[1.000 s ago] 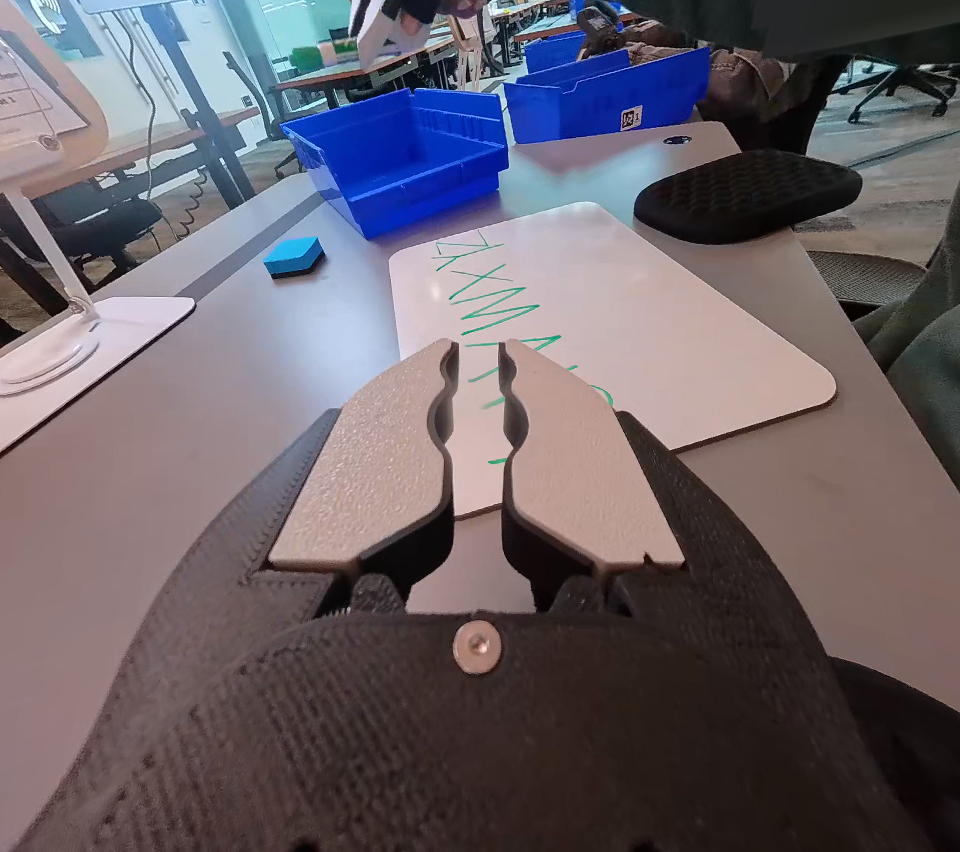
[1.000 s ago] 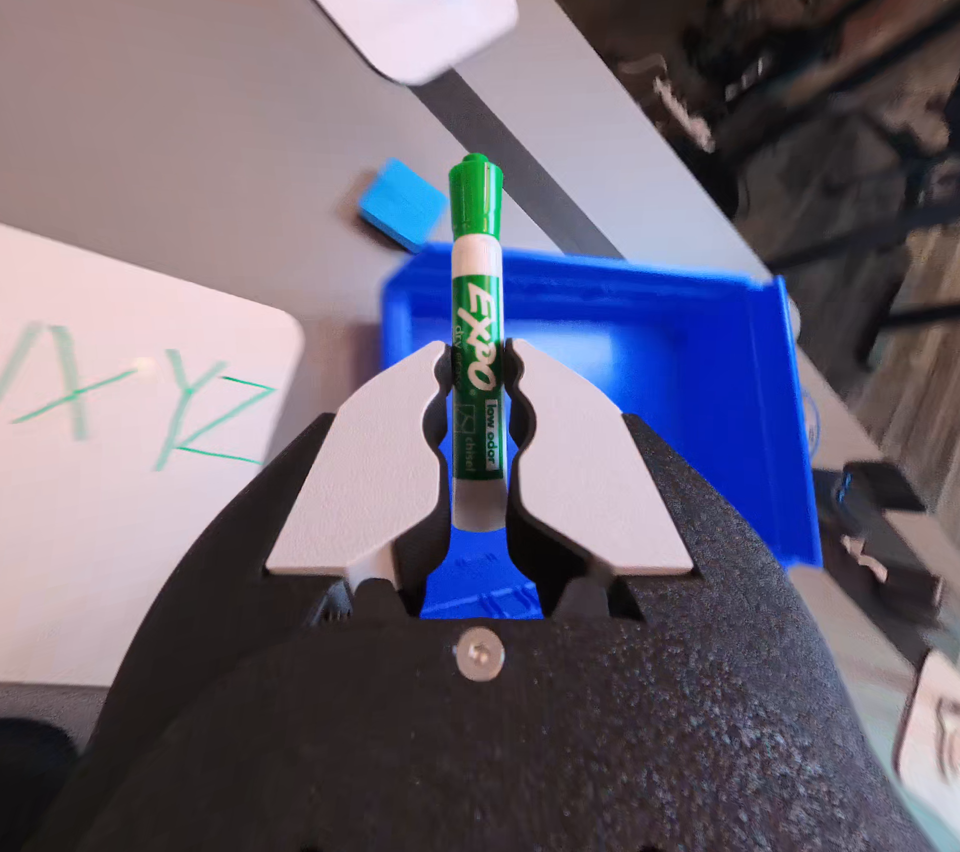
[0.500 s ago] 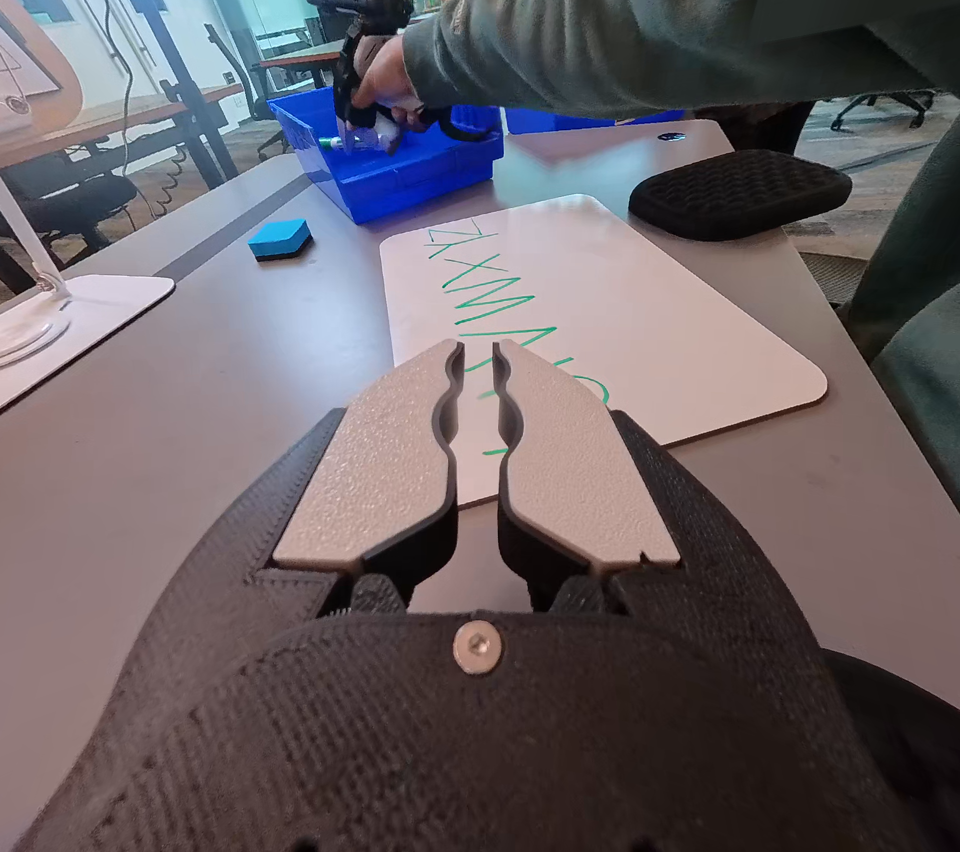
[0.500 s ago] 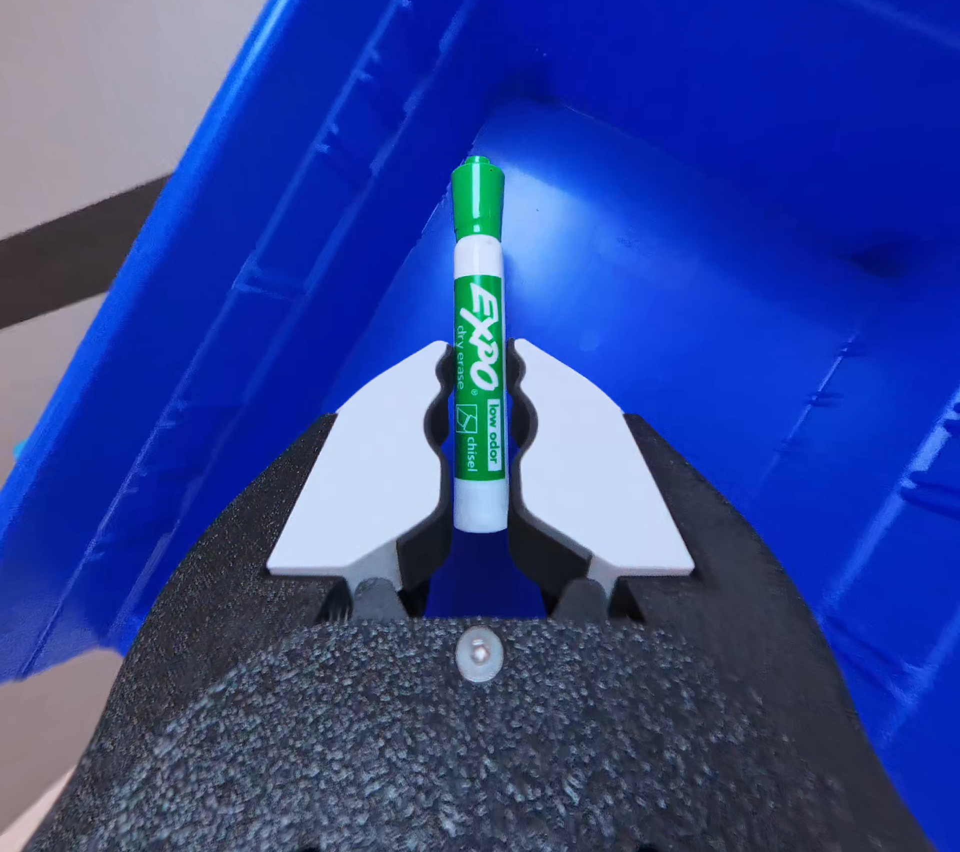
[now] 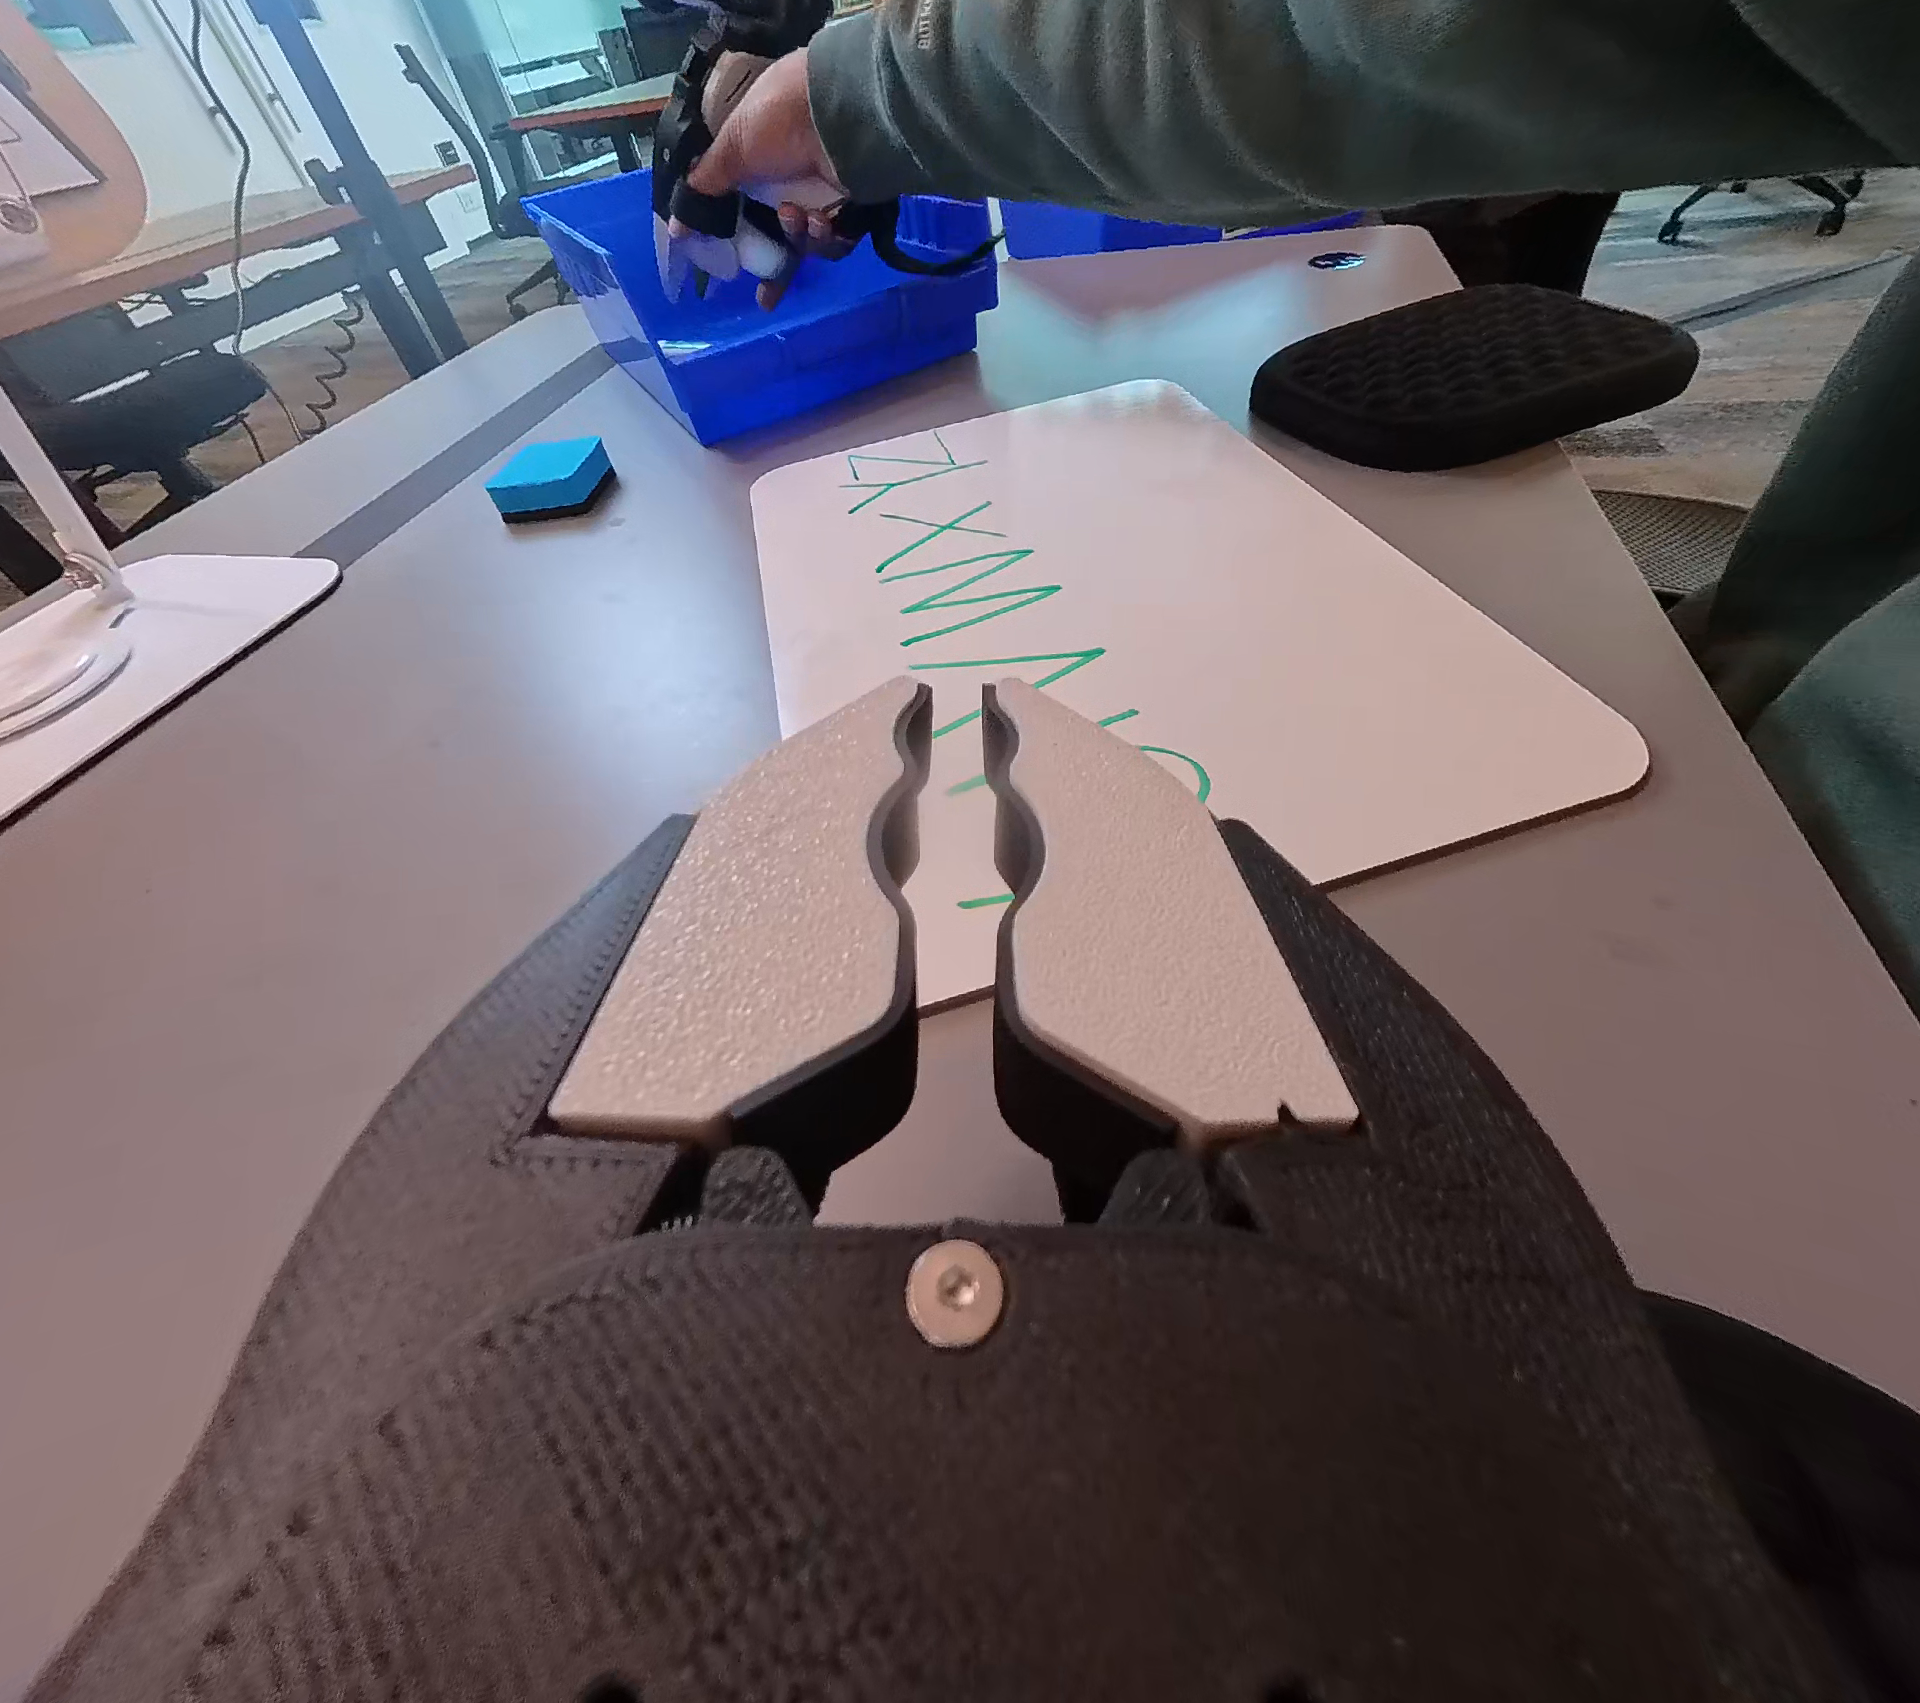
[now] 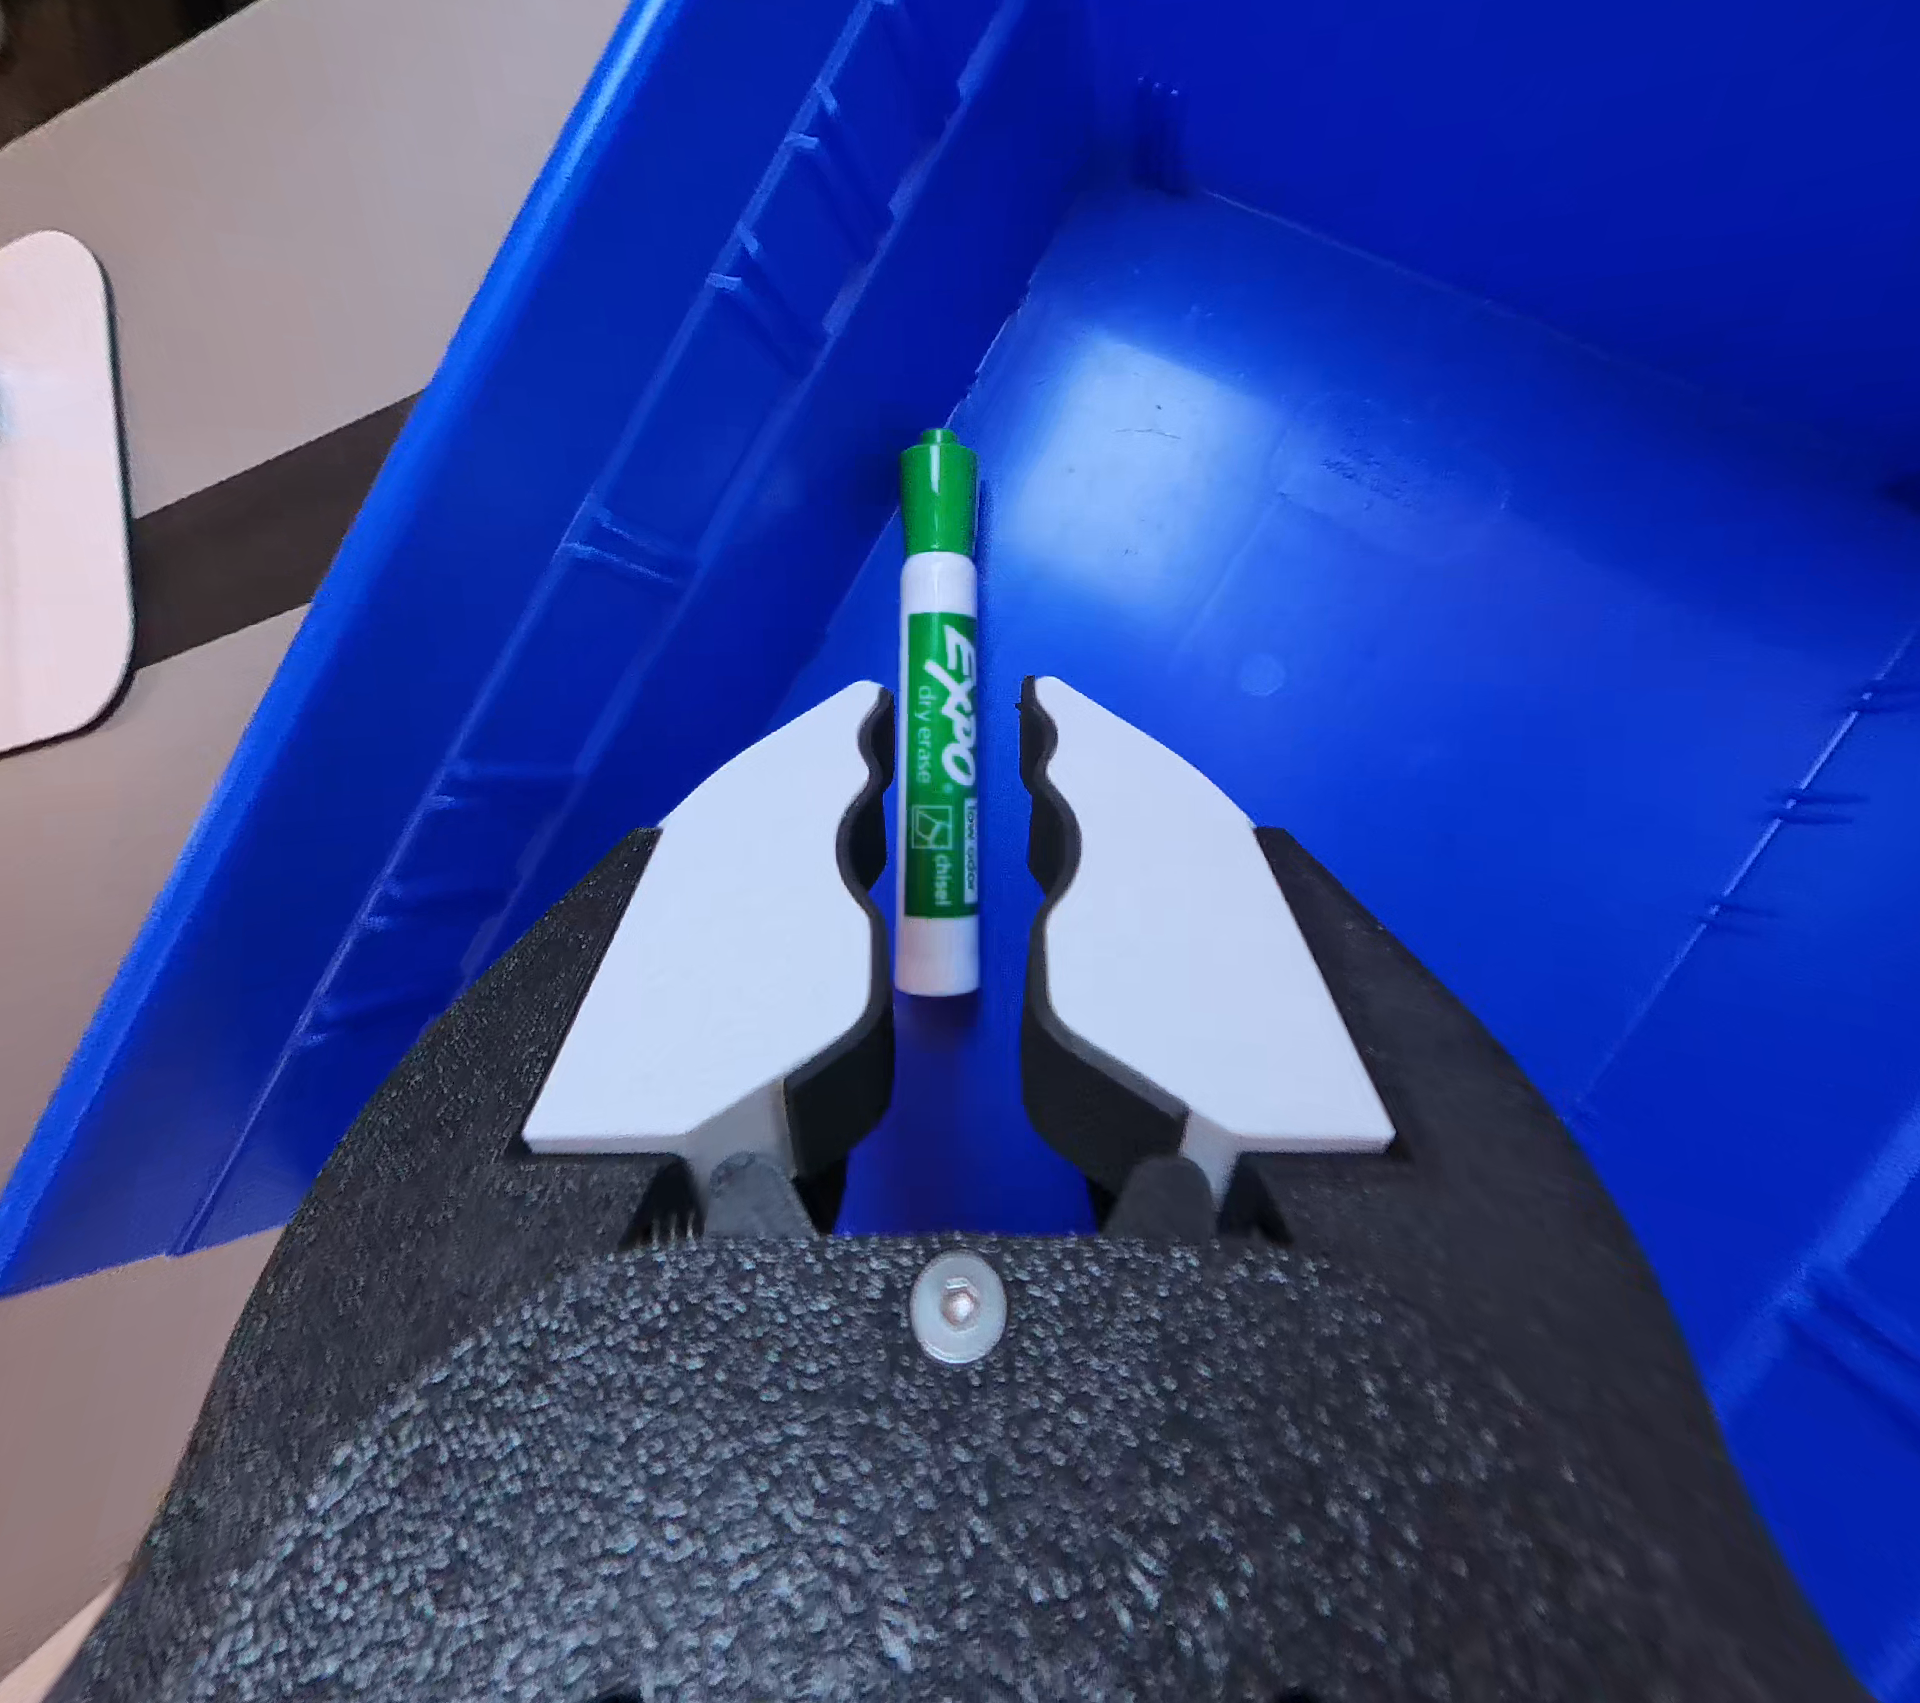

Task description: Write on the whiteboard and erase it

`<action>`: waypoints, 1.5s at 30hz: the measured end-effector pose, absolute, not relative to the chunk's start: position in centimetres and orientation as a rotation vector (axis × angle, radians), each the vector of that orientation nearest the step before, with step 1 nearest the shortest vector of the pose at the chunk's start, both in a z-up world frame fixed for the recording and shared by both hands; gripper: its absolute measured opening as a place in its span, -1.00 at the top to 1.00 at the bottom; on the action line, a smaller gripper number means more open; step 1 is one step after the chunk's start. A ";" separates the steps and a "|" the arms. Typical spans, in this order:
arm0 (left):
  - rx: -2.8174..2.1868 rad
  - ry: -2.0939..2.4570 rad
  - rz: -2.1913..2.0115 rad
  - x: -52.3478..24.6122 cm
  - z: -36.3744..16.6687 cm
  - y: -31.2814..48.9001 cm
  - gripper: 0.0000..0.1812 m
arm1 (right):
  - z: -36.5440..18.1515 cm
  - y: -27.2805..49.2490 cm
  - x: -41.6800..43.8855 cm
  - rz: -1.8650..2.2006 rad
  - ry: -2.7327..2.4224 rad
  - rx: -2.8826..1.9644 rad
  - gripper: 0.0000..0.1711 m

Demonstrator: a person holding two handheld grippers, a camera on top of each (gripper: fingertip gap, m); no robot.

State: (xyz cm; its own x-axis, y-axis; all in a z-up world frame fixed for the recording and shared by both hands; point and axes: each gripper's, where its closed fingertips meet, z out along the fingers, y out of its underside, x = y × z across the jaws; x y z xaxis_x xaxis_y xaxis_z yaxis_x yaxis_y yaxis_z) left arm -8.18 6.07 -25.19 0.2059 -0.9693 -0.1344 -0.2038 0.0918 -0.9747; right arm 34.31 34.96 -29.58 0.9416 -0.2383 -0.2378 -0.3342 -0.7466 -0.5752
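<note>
1. Plainly, the writing half looked done: green marks ran in a row down the whiteboard (image 5: pixel 1195 614), which lay flat on the grey table (image 5: pixel 364 822).
2. My right gripper (image 6: pixel 956 687) was down inside the blue bin (image 6: pixel 1455 303), its jaws parted with a gap on either side of the green marker (image 6: pixel 938 718). The marker lay on the bin floor close to the side wall, capped, touching neither jaw as far as I could tell, so I judged it put away.
3. My left gripper (image 5: pixel 956 697) hovered low over the near edge of the whiteboard, jaws narrow with only a slim gap, holding nothing.
4. The erasing had not begun. The blue eraser (image 5: pixel 549 477) sat untouched on the table, between the bin and a white lamp base (image 5: pixel 156 625), well apart from both grippers.
5. What was left, by my reckoning: pick up the eraser and wipe off every green stroke.
6. A black padded armrest (image 5: pixel 1475 375) overlapped the table's far corner, just beside the whiteboard.
</note>
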 end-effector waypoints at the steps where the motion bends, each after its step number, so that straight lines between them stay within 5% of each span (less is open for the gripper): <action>1: -1.357 1.233 -0.862 -8.2 -25.2 6.1 0.90 | -29.3 34.9 34.0 0.214 0.385 -2.441 0.72; 9: -1.358 1.213 -0.854 -8.4 -25.0 6.4 0.90 | -19.8 33.9 28.5 0.164 -0.095 -2.154 0.67; 17: -1.381 1.197 -0.842 -8.6 -25.3 7.1 0.91 | -14.5 24.4 19.0 0.181 -0.585 -1.822 0.56; 26: -1.401 1.171 -0.820 -8.9 -25.4 8.0 0.91 | -16.5 17.7 13.0 0.276 -0.800 -1.598 0.56; 45: -1.440 1.128 -0.806 -9.9 -26.2 10.1 0.89 | -24.3 18.2 10.1 0.402 -0.820 -1.519 0.60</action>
State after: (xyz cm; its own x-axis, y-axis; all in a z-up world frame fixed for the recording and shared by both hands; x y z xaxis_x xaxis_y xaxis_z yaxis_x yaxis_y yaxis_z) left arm -9.90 10.12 -26.19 0.3196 -0.9420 -0.1021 -0.2086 0.0352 -0.9774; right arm 10.07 18.20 -24.29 0.6810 0.6984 0.2201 0.2536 0.0571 -0.9656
